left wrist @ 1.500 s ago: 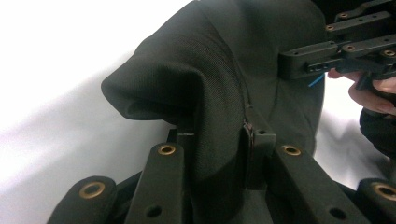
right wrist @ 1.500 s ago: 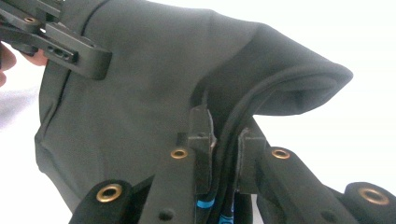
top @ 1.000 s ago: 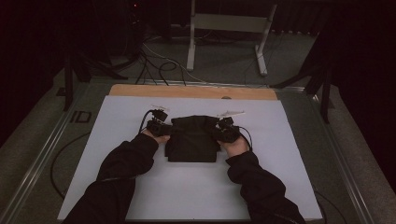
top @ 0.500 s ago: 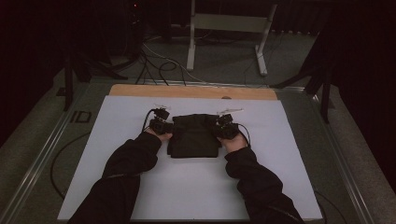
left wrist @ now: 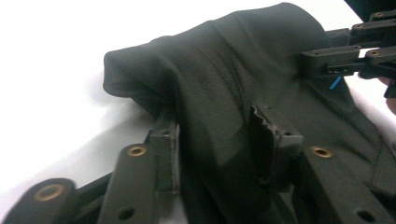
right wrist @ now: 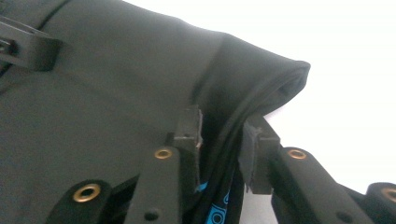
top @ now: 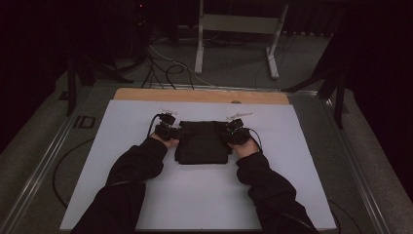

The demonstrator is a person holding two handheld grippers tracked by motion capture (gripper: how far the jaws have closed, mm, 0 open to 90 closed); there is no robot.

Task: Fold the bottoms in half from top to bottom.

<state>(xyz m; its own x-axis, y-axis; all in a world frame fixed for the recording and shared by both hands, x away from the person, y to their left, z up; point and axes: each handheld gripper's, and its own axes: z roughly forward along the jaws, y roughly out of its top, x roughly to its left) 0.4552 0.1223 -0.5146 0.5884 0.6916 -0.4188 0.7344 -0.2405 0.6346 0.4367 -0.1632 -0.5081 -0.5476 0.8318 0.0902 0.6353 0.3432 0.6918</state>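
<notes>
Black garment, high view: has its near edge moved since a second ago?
Yes. The black garment now ends farther up the white mat, toward the wooden strip; its near edge has drawn back, leaving it shorter.

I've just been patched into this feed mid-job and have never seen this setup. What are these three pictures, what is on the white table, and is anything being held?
No robot here: a person holds a hand-held claw in each hand. The high view looks down on the white table; the other two pictures come from cameras riding on each claw. A folded black garment lies on the table. The left claw is at its left edge, the right claw at its right edge. Both have just been opening: cloth sits between each pair of jaws, with gaps beside the pads, so the grip looks released.
</notes>
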